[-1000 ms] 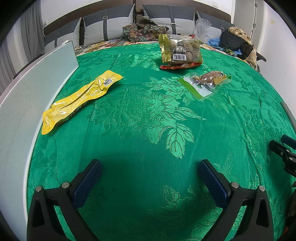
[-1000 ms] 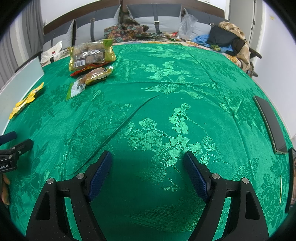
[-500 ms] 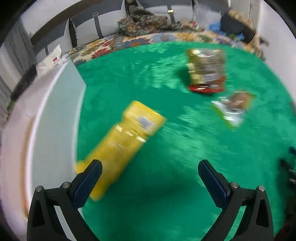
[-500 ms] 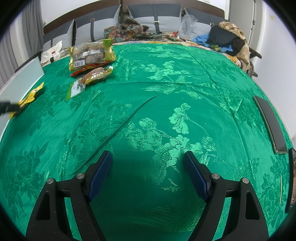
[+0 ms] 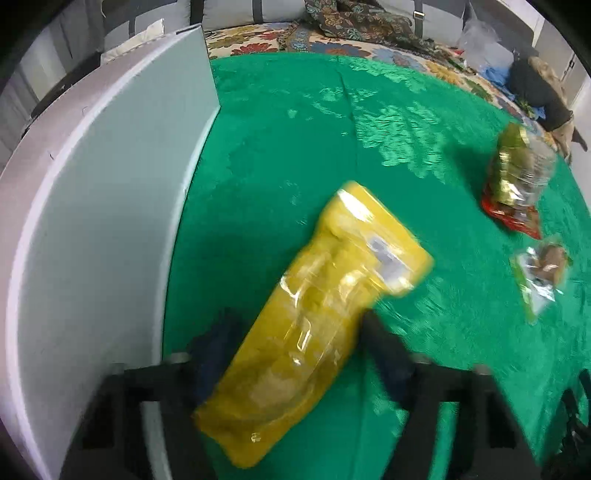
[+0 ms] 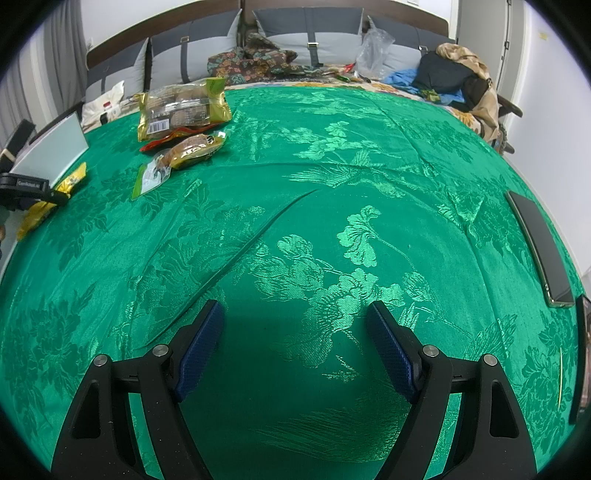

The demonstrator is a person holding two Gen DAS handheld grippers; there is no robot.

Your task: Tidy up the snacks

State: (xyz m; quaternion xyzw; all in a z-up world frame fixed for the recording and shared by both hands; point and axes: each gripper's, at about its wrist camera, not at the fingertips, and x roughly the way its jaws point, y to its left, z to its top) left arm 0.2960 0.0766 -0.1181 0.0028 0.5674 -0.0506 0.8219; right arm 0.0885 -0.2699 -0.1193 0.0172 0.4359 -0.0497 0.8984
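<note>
Left gripper [image 5: 295,343] jaws closing around yellow snack packet [image 5: 314,321] just beside white board [image 5: 92,221], right gripper [image 6: 295,345] fingers wide and empty over green cloth [image 6: 332,184], gold snack bag [image 6: 181,107] well beyond the board.

Green floral cloth [image 6: 332,184] spread before grey headboard cushions [image 6: 314,33] and white walls [image 6: 554,110]

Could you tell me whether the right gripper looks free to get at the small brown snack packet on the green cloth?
Probably yes: the right gripper is open and empty, with only bare cloth before the packet.
</note>
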